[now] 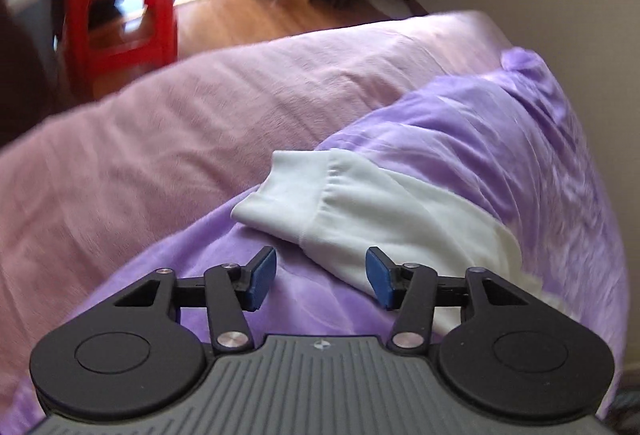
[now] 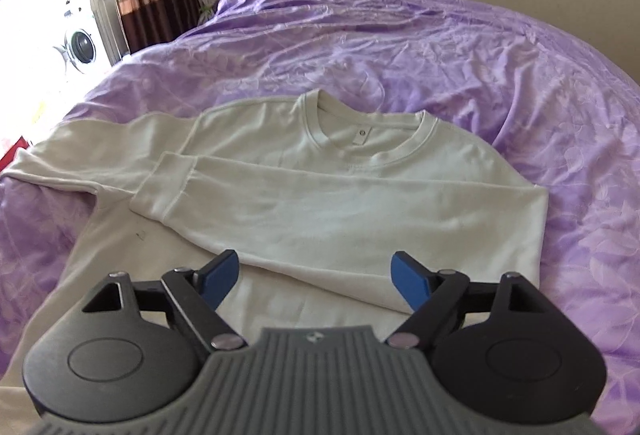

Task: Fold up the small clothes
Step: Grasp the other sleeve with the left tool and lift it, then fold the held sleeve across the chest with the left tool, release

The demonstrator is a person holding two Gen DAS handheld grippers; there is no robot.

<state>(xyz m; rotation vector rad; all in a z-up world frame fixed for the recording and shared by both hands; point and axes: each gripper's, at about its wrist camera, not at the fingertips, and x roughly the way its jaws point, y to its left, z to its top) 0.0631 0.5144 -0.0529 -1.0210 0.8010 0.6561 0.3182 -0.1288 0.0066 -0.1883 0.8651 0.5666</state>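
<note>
Right now both my grippers hang empty: the right gripper (image 2: 314, 281) has its jaws spread wide just above the lower body of the white sweatshirt (image 2: 320, 203), and the left gripper (image 1: 320, 281) has its jaws spread too, over the sleeve cuff (image 1: 280, 191) lying out on the purple bedspread (image 1: 500, 139). The sweatshirt lies face up on the bed, collar (image 2: 368, 131) away from me. One sleeve (image 2: 248, 191) is already folded across the chest — that much looks done. The other sleeve (image 2: 68, 159) is stretched out sideways, unfolded; I judge it comes next, then the body must be doubled up from the hem. So I'd call this an early stage. Farther off, a pink blanket (image 1: 160, 139), then a red stool (image 1: 120, 7) on the wooden floor.
</note>
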